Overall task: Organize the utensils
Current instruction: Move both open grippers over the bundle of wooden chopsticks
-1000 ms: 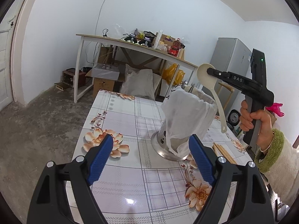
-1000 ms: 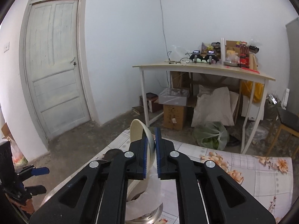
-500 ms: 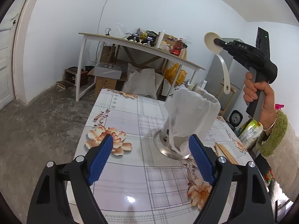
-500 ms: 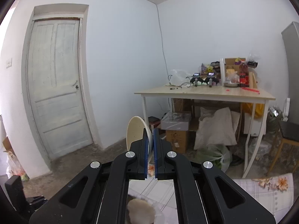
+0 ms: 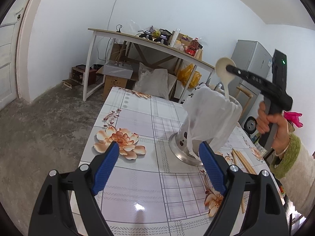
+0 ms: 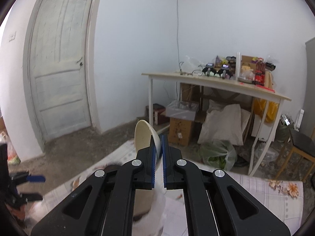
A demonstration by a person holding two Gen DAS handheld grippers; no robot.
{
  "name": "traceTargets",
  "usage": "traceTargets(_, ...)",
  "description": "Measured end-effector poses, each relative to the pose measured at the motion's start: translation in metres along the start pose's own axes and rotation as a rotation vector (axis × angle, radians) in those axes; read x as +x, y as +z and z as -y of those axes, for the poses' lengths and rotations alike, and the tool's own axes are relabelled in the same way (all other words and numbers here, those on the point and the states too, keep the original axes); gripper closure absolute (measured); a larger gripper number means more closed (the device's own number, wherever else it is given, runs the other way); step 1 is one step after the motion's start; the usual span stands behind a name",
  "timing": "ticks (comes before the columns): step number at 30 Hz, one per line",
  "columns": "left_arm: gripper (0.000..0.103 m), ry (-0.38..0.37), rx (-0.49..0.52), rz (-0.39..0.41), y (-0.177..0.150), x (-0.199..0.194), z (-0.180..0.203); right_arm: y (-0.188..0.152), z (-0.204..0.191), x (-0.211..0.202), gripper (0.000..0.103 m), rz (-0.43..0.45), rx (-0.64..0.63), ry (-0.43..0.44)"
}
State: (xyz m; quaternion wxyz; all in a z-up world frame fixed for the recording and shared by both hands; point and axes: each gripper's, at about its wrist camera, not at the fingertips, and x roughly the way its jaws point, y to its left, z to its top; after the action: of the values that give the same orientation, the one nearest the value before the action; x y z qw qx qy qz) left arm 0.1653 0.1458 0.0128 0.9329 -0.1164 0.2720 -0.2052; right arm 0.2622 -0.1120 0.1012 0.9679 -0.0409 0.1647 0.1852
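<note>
cream spoon (image 5: 224,71) | bowl up, handle down into bag-lined steel holder (image 5: 208,122)

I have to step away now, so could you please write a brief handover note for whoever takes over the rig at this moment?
Right gripper: shut on the bowl of the cream plastic spoon, handle hanging down, its tip at or just inside the rim of the holder.
Left gripper: open, holding nothing, aimed at the holder's base.
Utensil holder: metal, lined with a white plastic bag, leaning on the floral table.
Wooden chopsticks: lying on the table beside the holder.
Done: spoon picked up and brought over the holder.
Left: lower and release the spoon, then probably put the chopsticks in.
</note>
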Motion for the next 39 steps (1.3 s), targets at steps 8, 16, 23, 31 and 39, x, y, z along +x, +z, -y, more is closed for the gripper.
traceTargets(8,0.022,-0.003,0.006,-0.001,0.000,-0.006,0.007,-0.020,0.012,-0.036,0.066,-0.050,0.095,0.036)
traceTargets(16,0.022,-0.017,0.026,0.006,-0.001,-0.018,0.025,-0.034,0.034,-0.094,0.054,-0.020,0.230,-0.012)
traceTargets(23,0.021,-0.040,0.048,-0.011,-0.006,-0.022,0.045,-0.076,0.050,-0.149,0.048,-0.049,0.373,-0.080)
traceTargets(31,0.017,-0.087,0.074,-0.057,-0.017,-0.018,0.077,-0.137,0.051,-0.199,0.036,-0.143,0.496,-0.173)
traceTargets(39,0.014,-0.105,0.113,-0.245,-0.054,0.021,0.113,-0.192,0.039,-0.216,0.030,-0.287,0.533,-0.265)
